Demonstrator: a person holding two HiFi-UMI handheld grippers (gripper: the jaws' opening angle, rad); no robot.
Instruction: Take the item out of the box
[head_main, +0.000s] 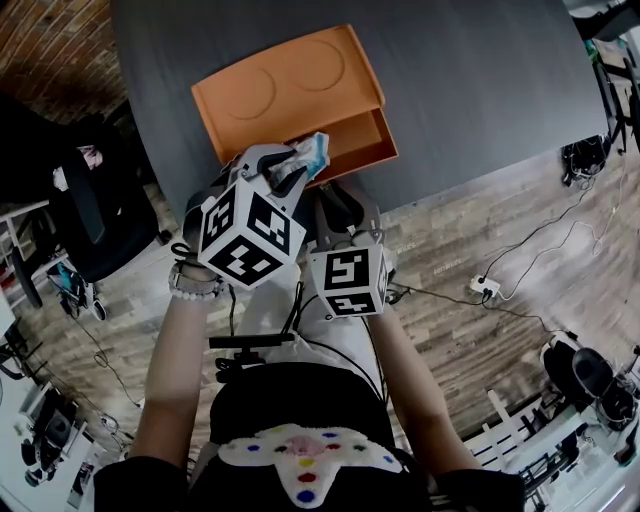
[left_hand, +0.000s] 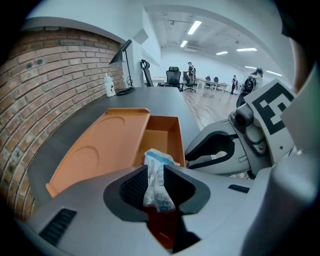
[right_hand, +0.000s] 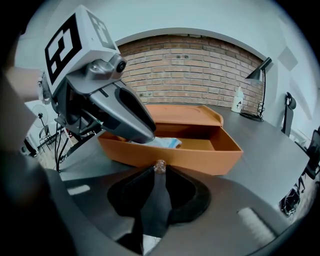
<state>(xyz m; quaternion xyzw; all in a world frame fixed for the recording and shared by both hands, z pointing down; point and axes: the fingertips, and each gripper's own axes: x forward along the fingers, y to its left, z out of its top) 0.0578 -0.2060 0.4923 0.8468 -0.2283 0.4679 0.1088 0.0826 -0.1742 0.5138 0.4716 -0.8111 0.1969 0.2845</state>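
An orange box (head_main: 385, 150) lies open on the dark table, its lid (head_main: 290, 85) folded back. My left gripper (left_hand: 155, 170) is shut on a white and blue packet (left_hand: 160, 159) and holds it over the box's near end. In the right gripper view that packet (right_hand: 167, 143) shows just behind the box's front wall (right_hand: 200, 160), under the left gripper (right_hand: 145, 134). My right gripper (right_hand: 159, 171) hangs in front of the box, near the table edge, shut on a dark item (right_hand: 155, 200) with a small clear tip.
The table (head_main: 480, 90) stretches far beyond the box. At its far end stand a black desk lamp (right_hand: 260, 75) and a white bottle (right_hand: 239, 100) by a brick wall. Cables and chairs are on the wooden floor (head_main: 500, 250) around the person.
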